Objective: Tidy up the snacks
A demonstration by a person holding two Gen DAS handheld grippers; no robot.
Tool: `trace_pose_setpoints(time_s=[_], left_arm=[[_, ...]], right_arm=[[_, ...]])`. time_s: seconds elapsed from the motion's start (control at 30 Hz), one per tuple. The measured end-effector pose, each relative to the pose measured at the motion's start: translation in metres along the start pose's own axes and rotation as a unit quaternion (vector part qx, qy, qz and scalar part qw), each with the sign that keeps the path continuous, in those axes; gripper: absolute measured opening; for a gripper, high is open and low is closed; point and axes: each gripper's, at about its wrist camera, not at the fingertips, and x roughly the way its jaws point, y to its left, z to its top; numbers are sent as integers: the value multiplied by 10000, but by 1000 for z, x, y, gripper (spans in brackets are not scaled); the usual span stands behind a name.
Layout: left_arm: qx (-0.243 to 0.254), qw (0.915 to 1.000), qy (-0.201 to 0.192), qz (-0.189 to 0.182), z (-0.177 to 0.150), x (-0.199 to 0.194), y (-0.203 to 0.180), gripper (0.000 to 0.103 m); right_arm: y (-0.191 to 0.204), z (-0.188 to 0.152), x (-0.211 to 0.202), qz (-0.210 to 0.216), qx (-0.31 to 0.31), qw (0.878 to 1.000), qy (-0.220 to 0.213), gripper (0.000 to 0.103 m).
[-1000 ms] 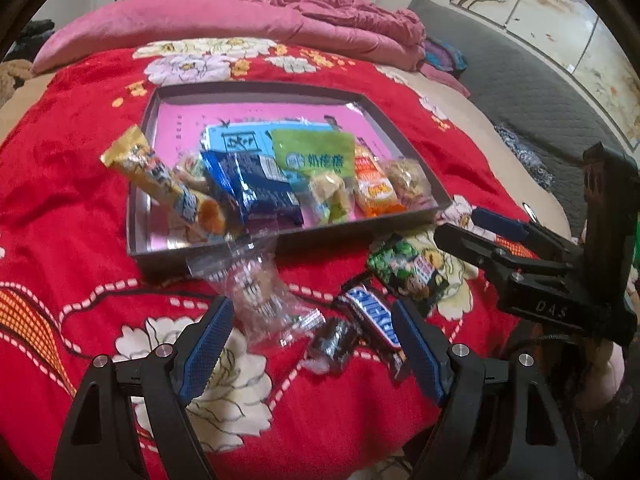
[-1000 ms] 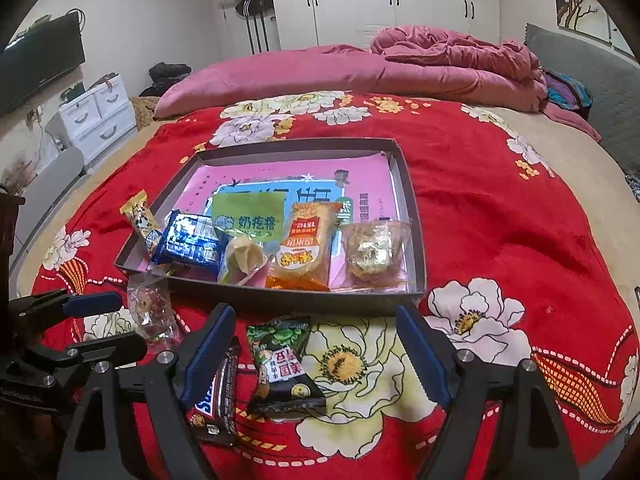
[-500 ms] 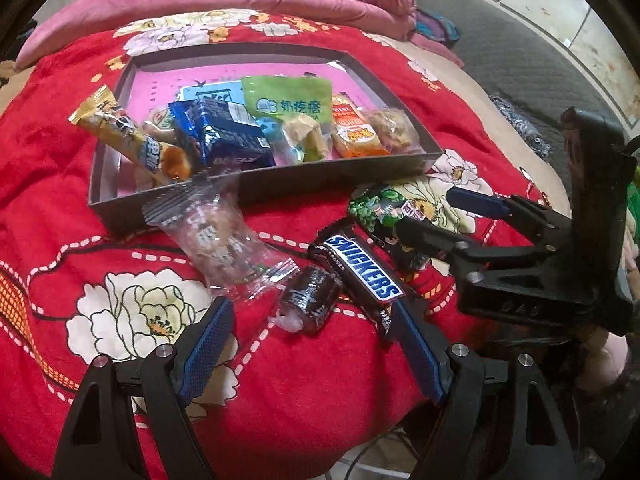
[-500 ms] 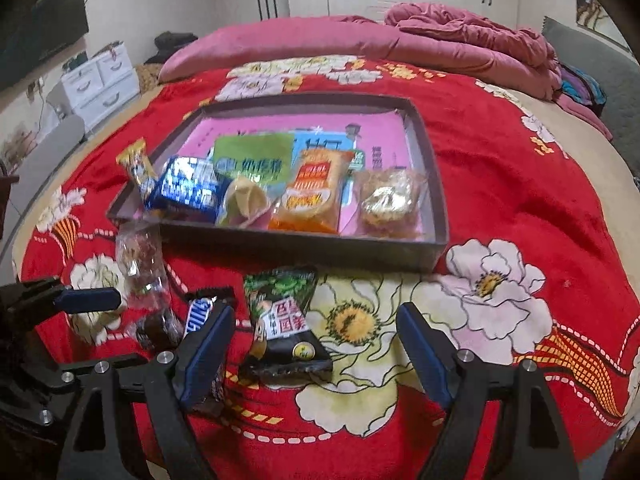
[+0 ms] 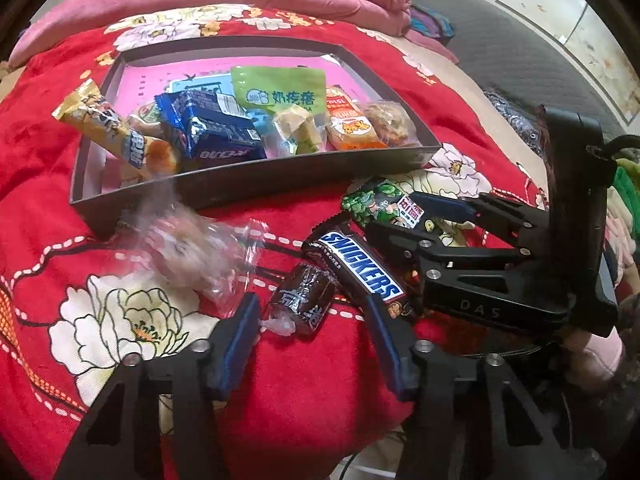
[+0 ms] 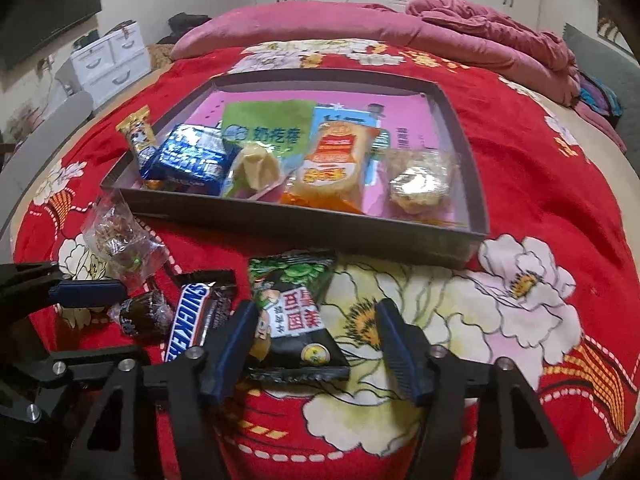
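Note:
A shallow grey tray (image 5: 248, 180) (image 6: 304, 224) on the red floral bedspread holds several snack packets. In front of it lie a clear wrapped snack (image 5: 188, 252) (image 6: 120, 240), a small dark candy (image 5: 304, 300) (image 6: 140, 314), a Snickers bar (image 5: 360, 268) (image 6: 188, 320) and a green-black packet (image 5: 380, 204) (image 6: 296, 308). My left gripper (image 5: 312, 328) is open, its fingers on either side of the dark candy. My right gripper (image 6: 316, 332) is open around the green-black packet's near end; it also shows in the left wrist view (image 5: 420, 216).
A pink duvet (image 6: 400, 28) is piled at the bed's far side. White drawers (image 6: 108, 60) stand at the left. The near edge of the bed lies just under both grippers.
Both grippers have moved forward and down toward the loose snacks. The left now brackets the dark candy and the right brackets the green-black packet. Both stay open.

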Motion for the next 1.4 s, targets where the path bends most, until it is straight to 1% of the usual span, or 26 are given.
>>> trace_pose_setpoints(time_s=[0.07, 0.13, 0.3, 0.4, 0.47, 0.77, 0.83, 0.93, 1.03, 1.27, 1.4], left_arm=[[26, 10000, 28, -16, 0, 3, -1, 47], [55, 10000, 39, -31, 1, 5, -3, 45], [131, 9999, 77, -28, 1, 9, -5, 44], [115, 9999, 86, -54, 2, 11, -4, 41], [133, 9999, 94, -4, 3, 13, -5, 33], [151, 9999, 52, -34, 5, 12, -5, 32], [145, 9998, -52, -112, 5, 3, -5, 31], [172, 9994, -287, -128, 7, -11, -7, 31], [85, 9984, -521, -191, 10, -24, -4, 31], [-11, 9965, -819, -157, 17, -37, 4, 31], [-33, 9950, -994, -54, 23, -42, 7, 31]], right_arm=[[0, 1, 1, 30, 9, 10000, 4, 55], [-1, 2, 2, 53, 23, 10000, -9, 52], [-2, 4, 6, 97, 53, 9999, -1, 47], [-5, 5, 6, 171, 158, 9997, -22, 38], [-8, 4, 4, 213, 219, 9995, -48, 36], [-14, 1, -14, 301, 416, 9985, -167, 34], [-15, 3, -19, 315, 459, 9982, -238, 34], [-16, 5, -27, 343, 514, 9974, -369, 34], [-16, 9, -34, 390, 553, 9966, -467, 34], [-18, 14, -40, 447, 642, 9952, -580, 34], [-19, 17, -42, 443, 662, 9948, -636, 34]])
